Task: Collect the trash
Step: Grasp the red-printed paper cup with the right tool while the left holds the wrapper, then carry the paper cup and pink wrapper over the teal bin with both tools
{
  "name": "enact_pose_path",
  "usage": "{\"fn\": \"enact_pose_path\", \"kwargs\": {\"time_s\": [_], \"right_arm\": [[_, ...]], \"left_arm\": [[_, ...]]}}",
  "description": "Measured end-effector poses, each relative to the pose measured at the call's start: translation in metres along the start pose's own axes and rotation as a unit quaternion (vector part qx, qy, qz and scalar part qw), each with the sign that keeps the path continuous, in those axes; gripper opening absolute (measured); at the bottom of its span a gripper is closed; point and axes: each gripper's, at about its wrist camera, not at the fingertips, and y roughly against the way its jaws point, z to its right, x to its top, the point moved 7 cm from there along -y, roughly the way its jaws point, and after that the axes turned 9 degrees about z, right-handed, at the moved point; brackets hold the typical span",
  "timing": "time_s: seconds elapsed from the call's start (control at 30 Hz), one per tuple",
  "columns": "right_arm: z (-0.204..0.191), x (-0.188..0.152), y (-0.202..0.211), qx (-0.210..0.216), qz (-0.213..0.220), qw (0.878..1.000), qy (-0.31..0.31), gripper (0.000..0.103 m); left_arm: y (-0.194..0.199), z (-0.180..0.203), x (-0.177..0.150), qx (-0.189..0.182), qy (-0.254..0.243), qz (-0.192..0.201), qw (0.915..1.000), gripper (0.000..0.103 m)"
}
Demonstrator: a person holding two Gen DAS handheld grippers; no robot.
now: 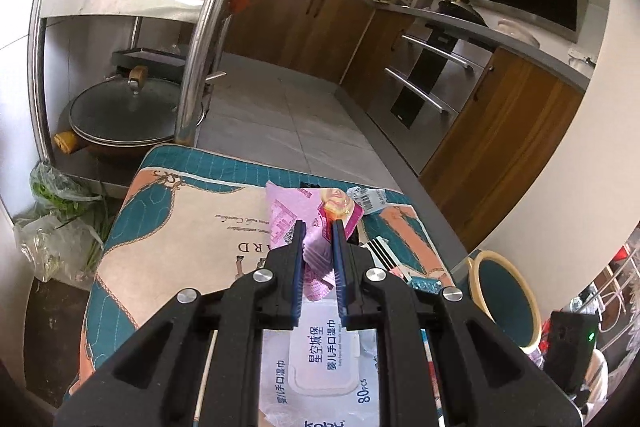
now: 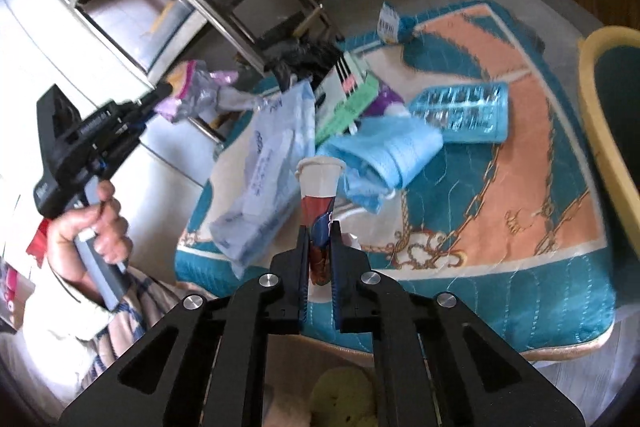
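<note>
While both hands are busy with rubbish at once, the patterned cushion [image 2: 520, 131] serves as the sorting surface, and everything is best placed against it. The left gripper [image 1: 318, 227] has its jaws narrowed onto a crumpled pink wrapper [image 1: 296, 215], pinched near one end so the rest hangs free; in the right wrist view it is lifted clear of the cushion's far left corner, presumably so it can be carried off to a bin without dragging the other litter. The right gripper [image 2: 320, 227] has closed on a paper cup [image 2: 320, 179] at the cushion's near edge, its pads squeezing the lower body so that the cup looks flattened there, with the white rim pointing away from the camera; a grip low on the cup probably keeps the light thing from slipping out. Whether the cup is off the fabric or resting on it is hard to tell from this angle. Left on the cushion are a wipes pack [image 2: 264, 167] towards its left side, a blue face mask [image 2: 384, 155] near the middle, and a blue blister pack [image 2: 464, 115] beyond that, all waiting their turn.
</note>
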Motion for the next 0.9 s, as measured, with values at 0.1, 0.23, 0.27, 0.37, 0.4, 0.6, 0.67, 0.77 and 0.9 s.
{"fn": "enact_pose_path", "kwargs": {"time_s": [0.1, 0.23, 0.27, 0.37, 0.4, 0.6, 0.67, 0.77, 0.9], "right_arm": [[-0.001, 0.008, 0.008, 0.007, 0.017, 1.000, -0.003, 0.010], [-0.004, 0.015, 0.020, 0.020, 0.034, 0.999, -0.008, 0.010], [-0.004, 0.016, 0.023, 0.022, 0.037, 0.999, -0.008, 0.010], [-0.004, 0.021, 0.029, 0.022, 0.049, 0.999, -0.007, 0.010], [-0.004, 0.024, 0.032, 0.023, 0.054, 0.998, -0.008, 0.010], [0.005, 0.039, 0.056, 0.011, 0.092, 0.996, -0.016, 0.010], [0.010, 0.043, 0.064, 0.005, 0.104, 0.994, -0.017, 0.010], [0.017, 0.047, 0.075, -0.006, 0.118, 0.993, -0.020, 0.010], [0.028, 0.051, 0.090, -0.017, 0.138, 0.990, -0.030, 0.010]], "left_arm": [[0.002, 0.004, -0.001, -0.003, -0.003, 0.002, 1.0000, 0.013], [0.007, 0.009, -0.001, -0.011, -0.004, 0.009, 0.9999, 0.013], [0.008, 0.010, -0.001, -0.012, -0.005, 0.010, 0.9999, 0.013], [0.010, 0.014, -0.002, -0.016, -0.008, 0.013, 0.9998, 0.012], [0.011, 0.015, -0.002, -0.016, -0.008, 0.014, 0.9997, 0.013], [0.020, 0.023, -0.005, -0.025, -0.009, 0.017, 0.9995, 0.013], [0.023, 0.028, -0.006, -0.029, -0.012, 0.019, 0.9993, 0.013], [0.028, 0.037, -0.006, -0.039, -0.017, 0.024, 0.9988, 0.012], [0.033, 0.049, -0.005, -0.050, -0.027, 0.029, 0.9980, 0.013]]}}
